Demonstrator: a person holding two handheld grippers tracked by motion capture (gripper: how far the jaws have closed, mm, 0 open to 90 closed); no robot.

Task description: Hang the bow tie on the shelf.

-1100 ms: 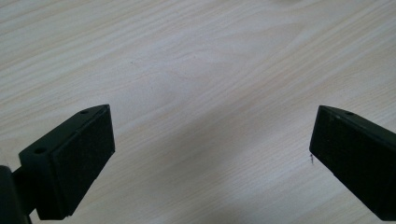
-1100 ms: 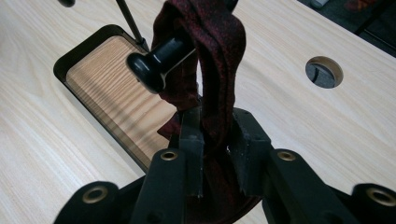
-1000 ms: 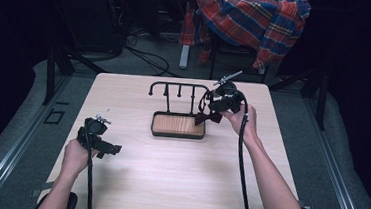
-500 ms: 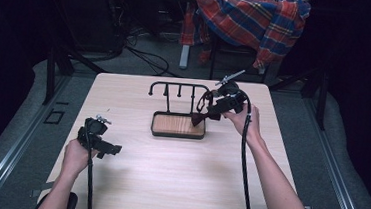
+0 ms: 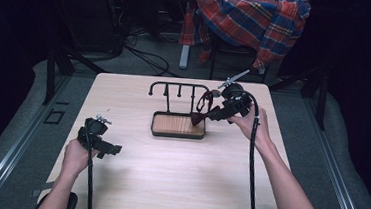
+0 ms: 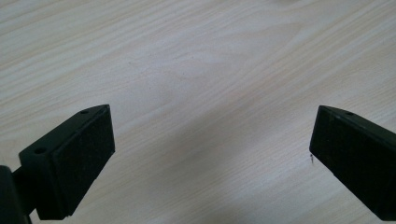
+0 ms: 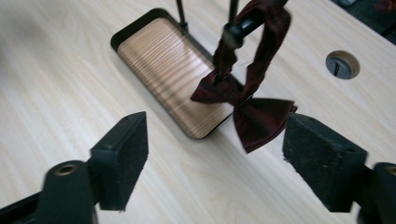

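Since a second ago, the right gripper (image 5: 212,114) has drawn back a little from the stand and its jaws have just been opening; the bow tie they were on then now hangs free, with nothing pressed between them.

Largest in the high view is a pale wooden surface (image 5: 178,174), with a person's forearms coming in from the near edge. Beyond its far edge a plaid cloth (image 5: 250,19) drapes over a chair.

At the middle of the far half of the surface stands a black rack (image 5: 178,89) with small hooks, rising from a dark-rimmed tray (image 5: 178,125) with a wood-grain floor. The right hand (image 5: 250,122) holds its gripper just right of the tray, pointing left toward it.

A dark red bow tie (image 7: 254,109) hangs by its strap loop from the right end of the rack's bar. Its knot and wings dangle over the tray's right end. In the right gripper view the tie hangs beyond the wide-open jaws, nearer the right one, apart from both pads.

Near the left edge of the surface, well apart from the rack, the left hand (image 5: 75,157) holds the left gripper (image 6: 210,154). Its jaws stand wide open over bare wood, holding nothing.
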